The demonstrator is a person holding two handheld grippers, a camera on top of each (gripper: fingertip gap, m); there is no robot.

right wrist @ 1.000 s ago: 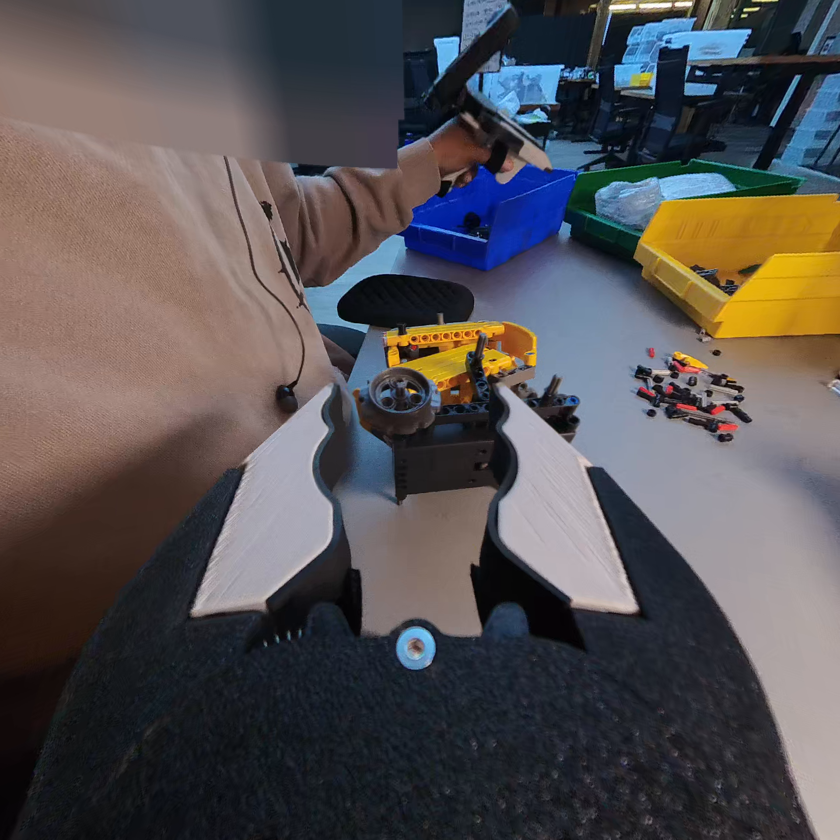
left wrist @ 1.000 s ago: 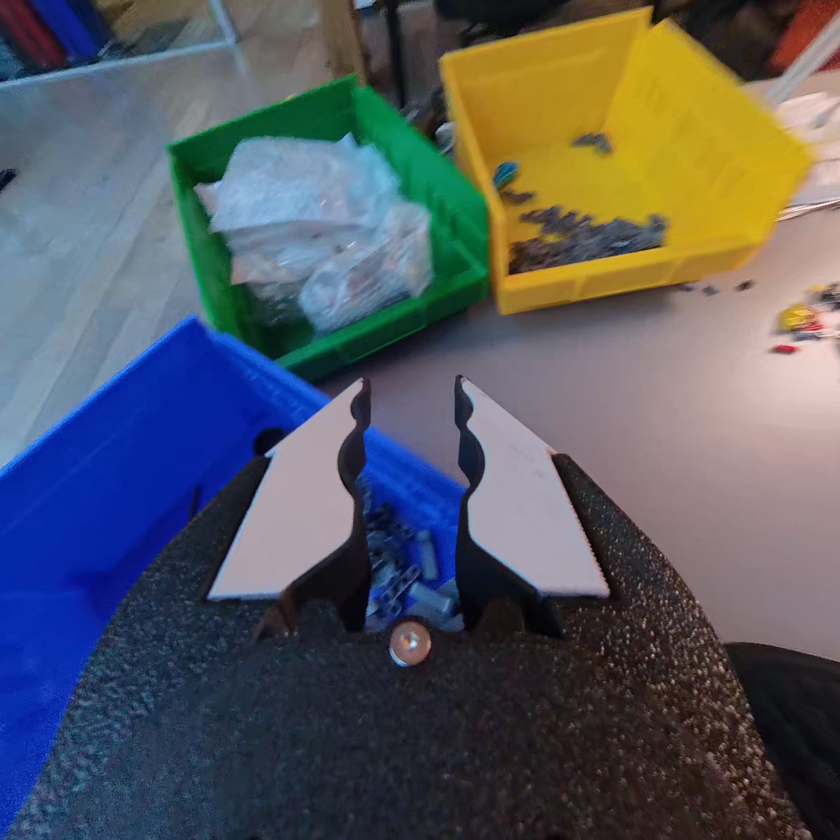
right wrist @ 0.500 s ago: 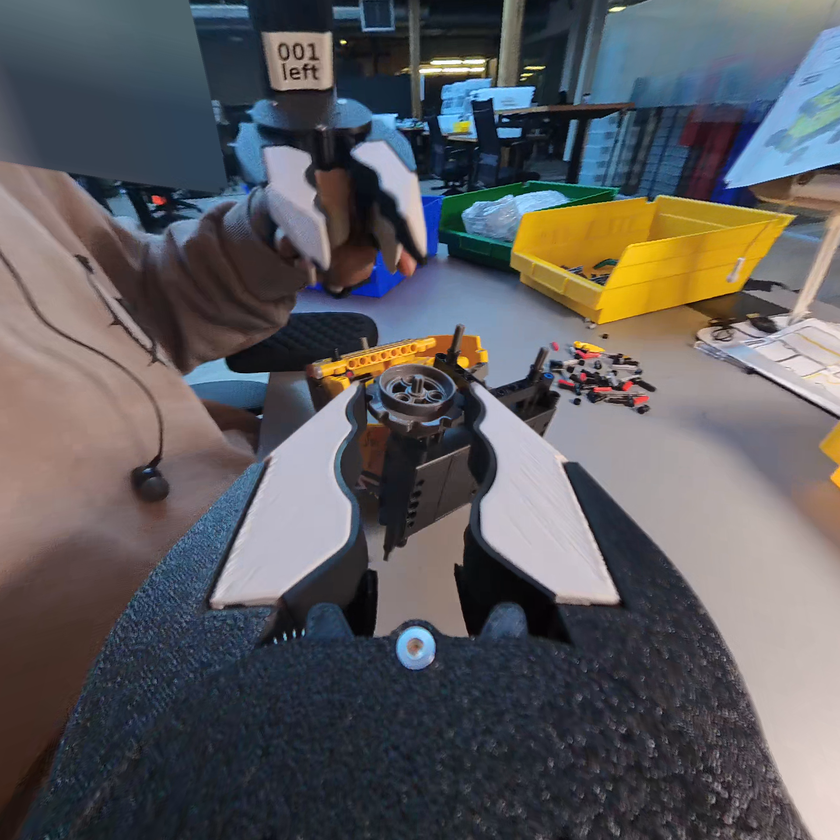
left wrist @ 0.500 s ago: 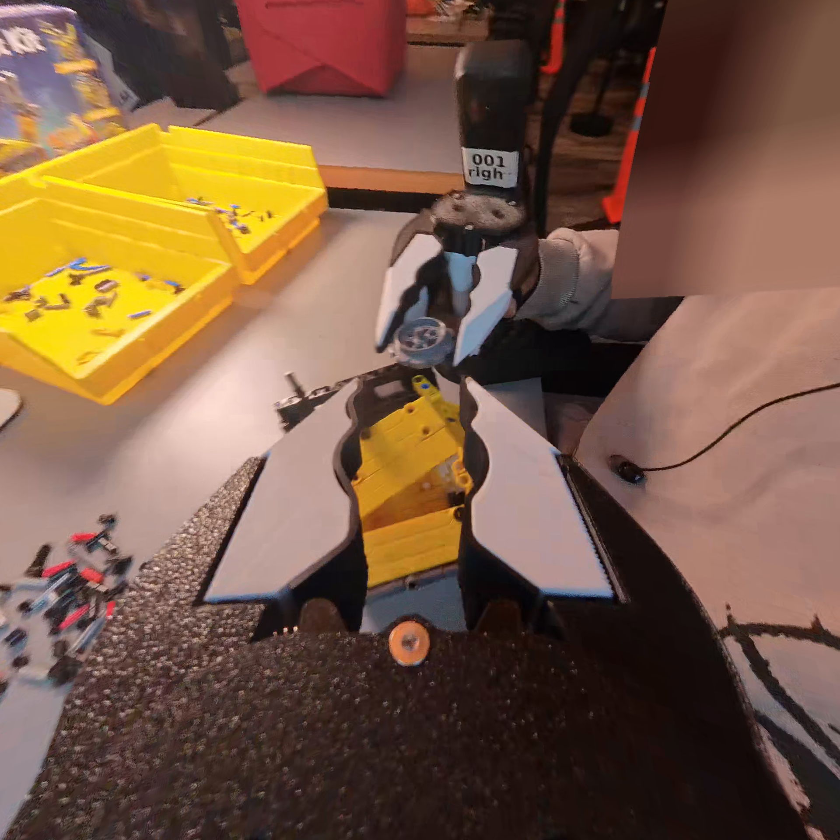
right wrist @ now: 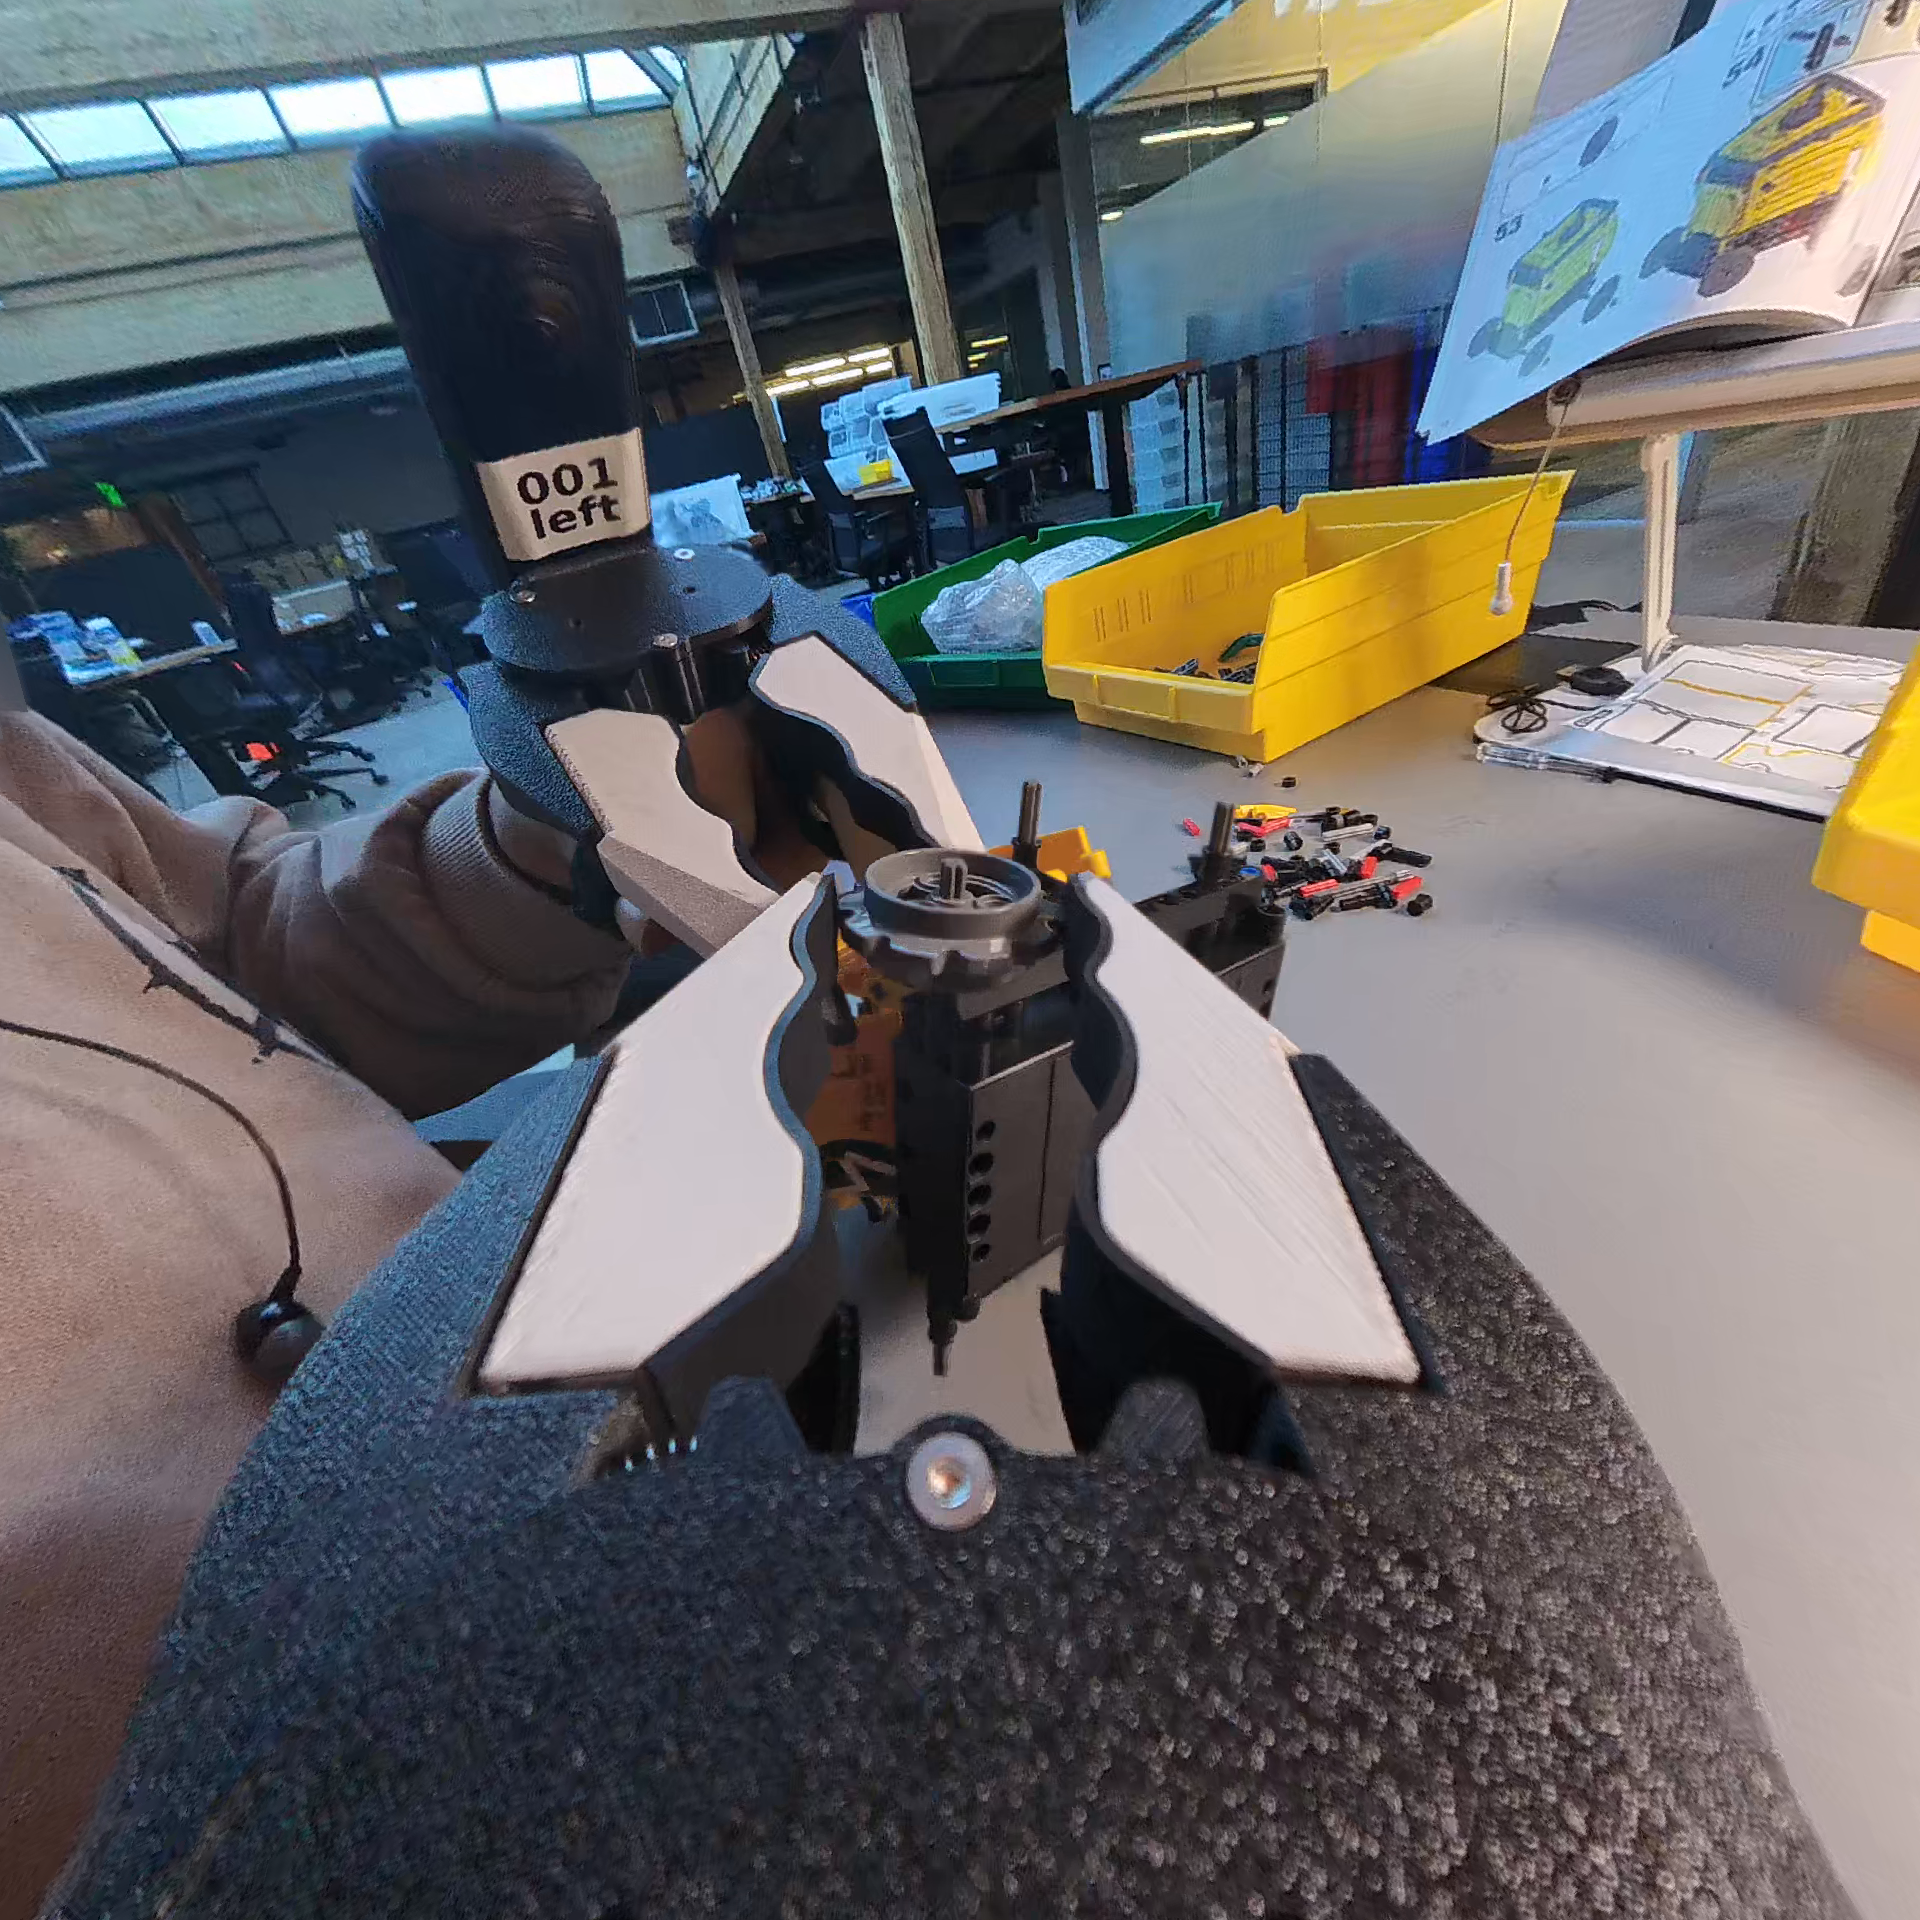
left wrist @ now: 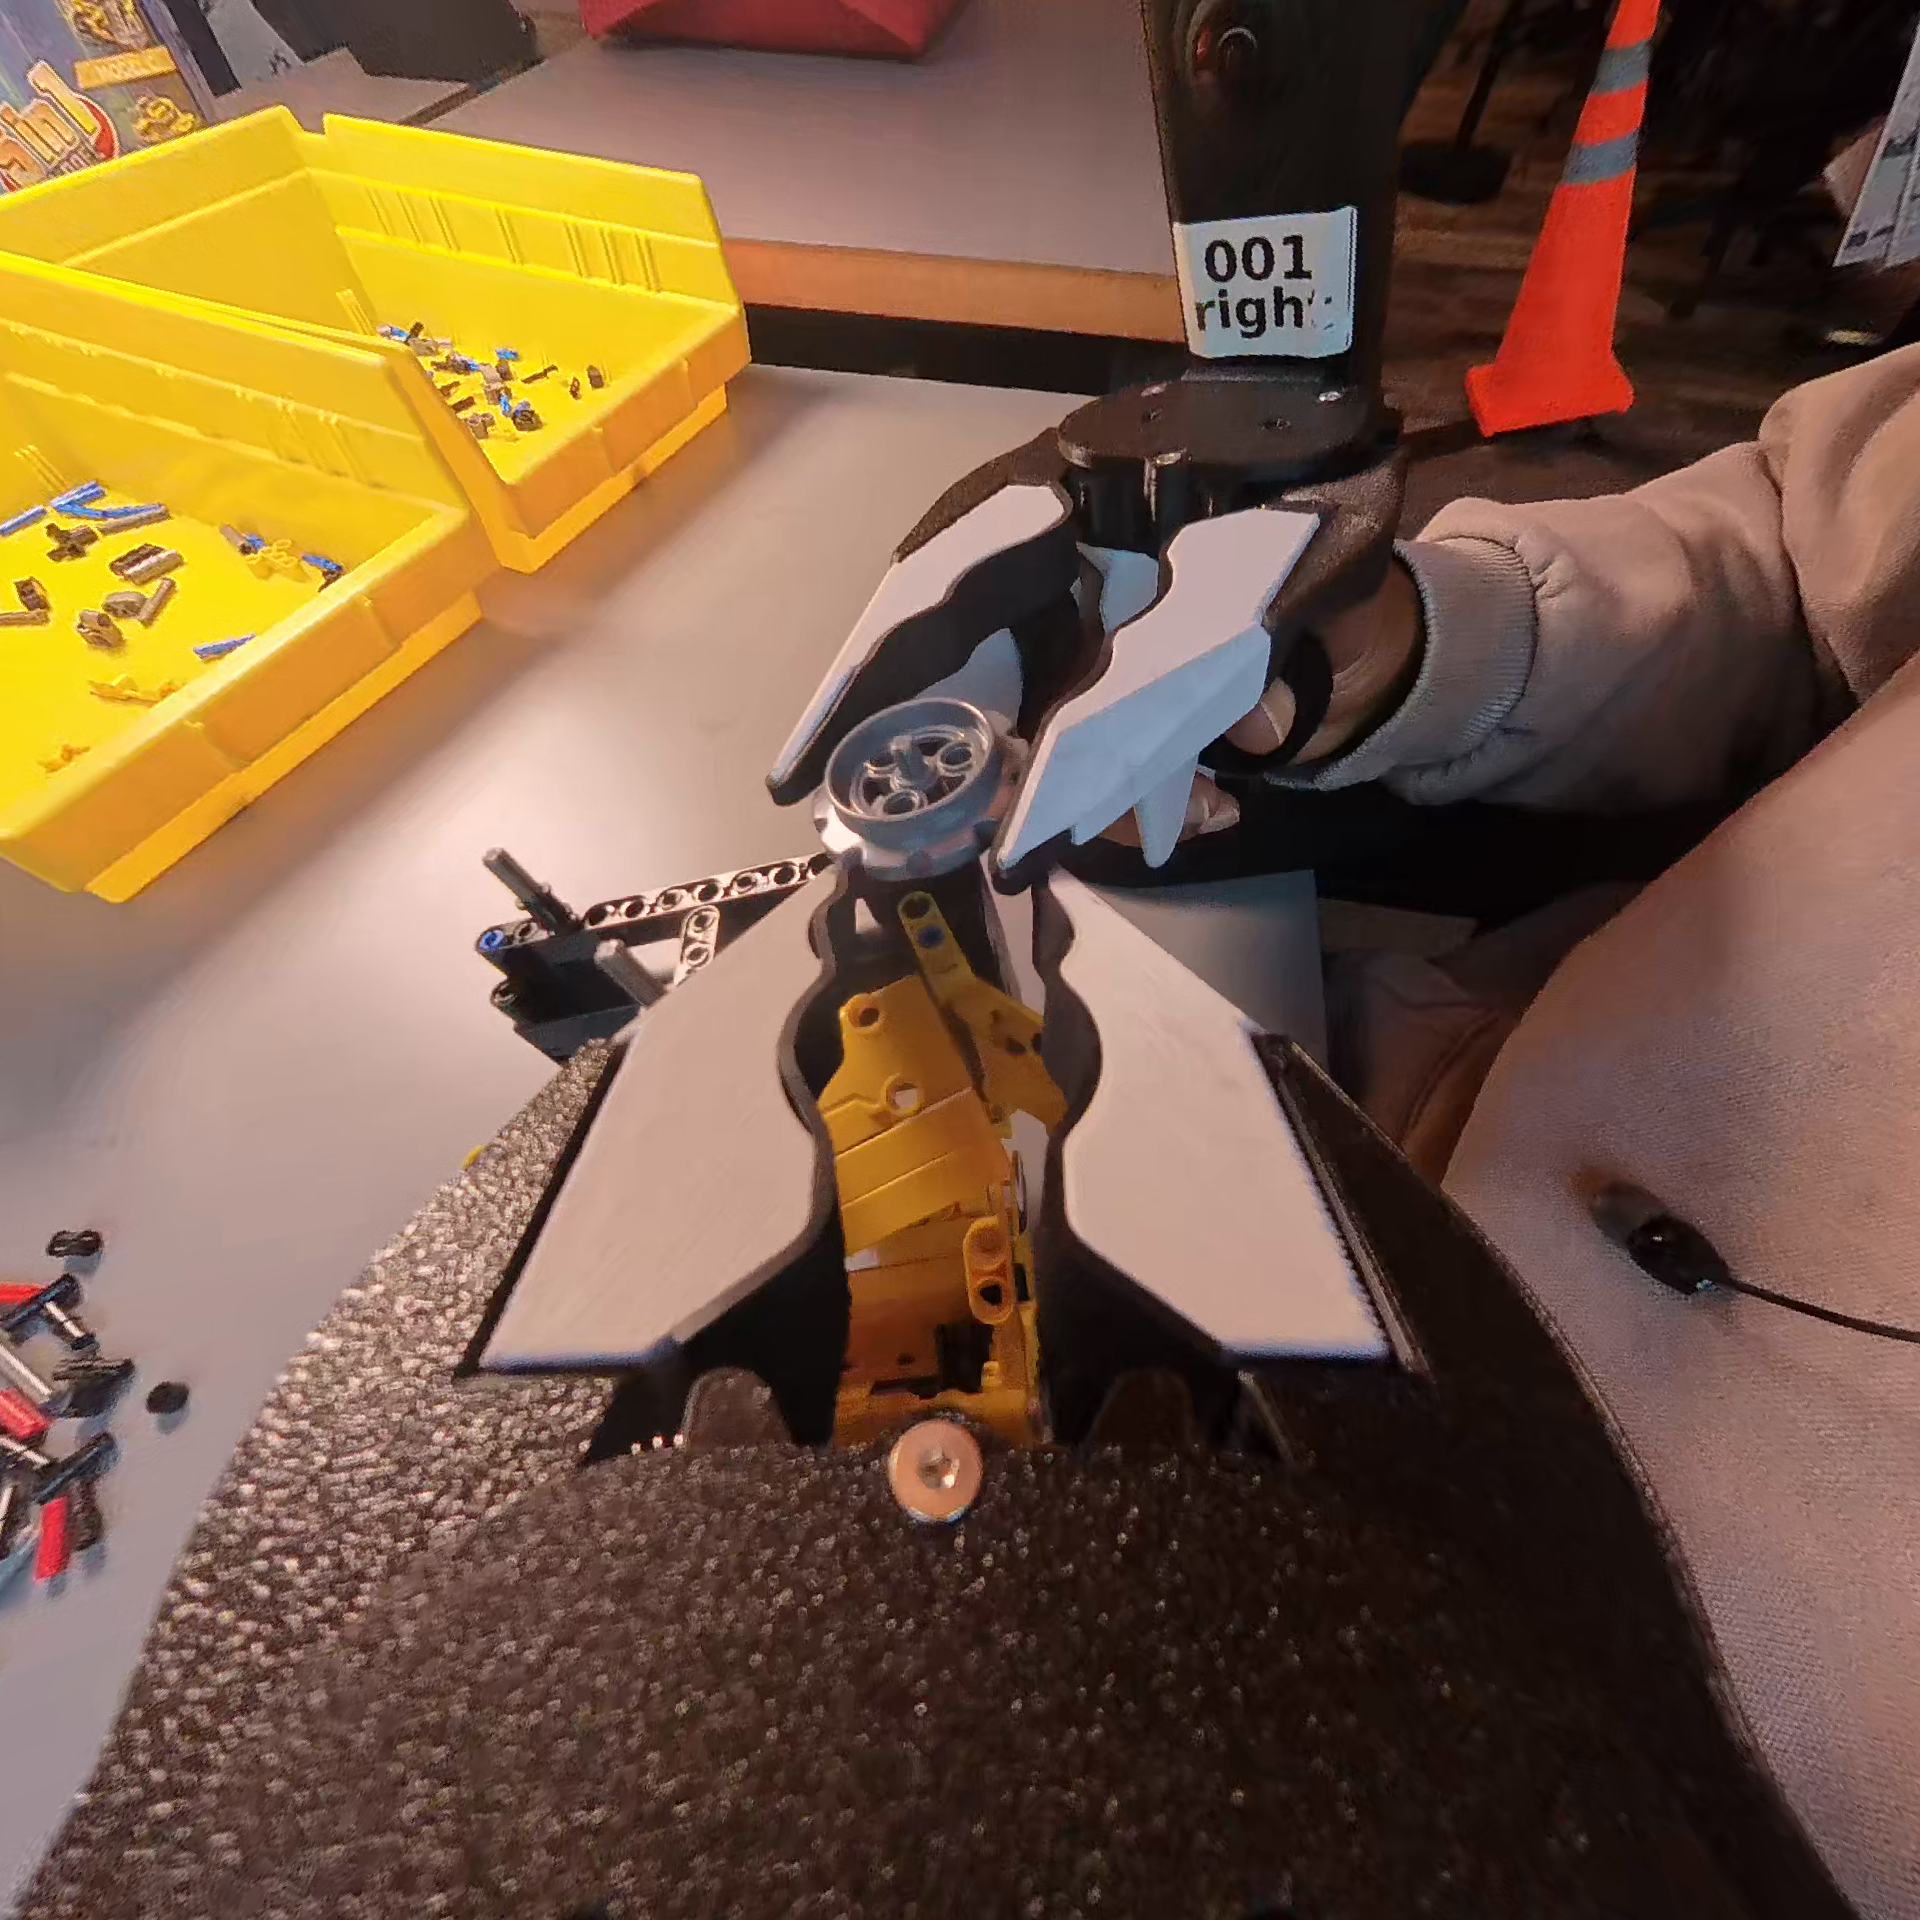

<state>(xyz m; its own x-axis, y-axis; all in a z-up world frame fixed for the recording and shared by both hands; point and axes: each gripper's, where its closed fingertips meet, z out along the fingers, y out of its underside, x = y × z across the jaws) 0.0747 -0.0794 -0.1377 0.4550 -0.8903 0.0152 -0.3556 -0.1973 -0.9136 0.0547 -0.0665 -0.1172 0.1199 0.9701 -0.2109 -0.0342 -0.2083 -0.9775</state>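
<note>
A yellow and black brick-built vehicle model [left wrist: 914,1143] lies on the grey table. A grey wheel hub [right wrist: 951,904] sits on an axle at the end of its black frame [right wrist: 987,1132]. My right gripper [right wrist: 951,899] is shut on this wheel hub, with a finger touching each side. It also shows in the left wrist view [left wrist: 902,831], gripping the hub [left wrist: 914,779]. My left gripper [left wrist: 930,914] is open and its fingers straddle the model's yellow body. In the right wrist view it [right wrist: 831,831] reaches in from the left, just behind the hub.
Yellow bins [left wrist: 312,582] [right wrist: 1299,644] hold small parts. A green bin [right wrist: 966,665] holds plastic bags. Loose red and black pins [right wrist: 1330,852] [left wrist: 52,1382] lie on the table. An instruction booklet [right wrist: 1683,208] rests on a stand. The person's sleeve [left wrist: 1558,623] is close by. My two grippers' fingertips are within a few centimetres of each other.
My left gripper swung from over the blue bin to the model and moved in around its yellow body. My right gripper closed on the grey wheel hub.
</note>
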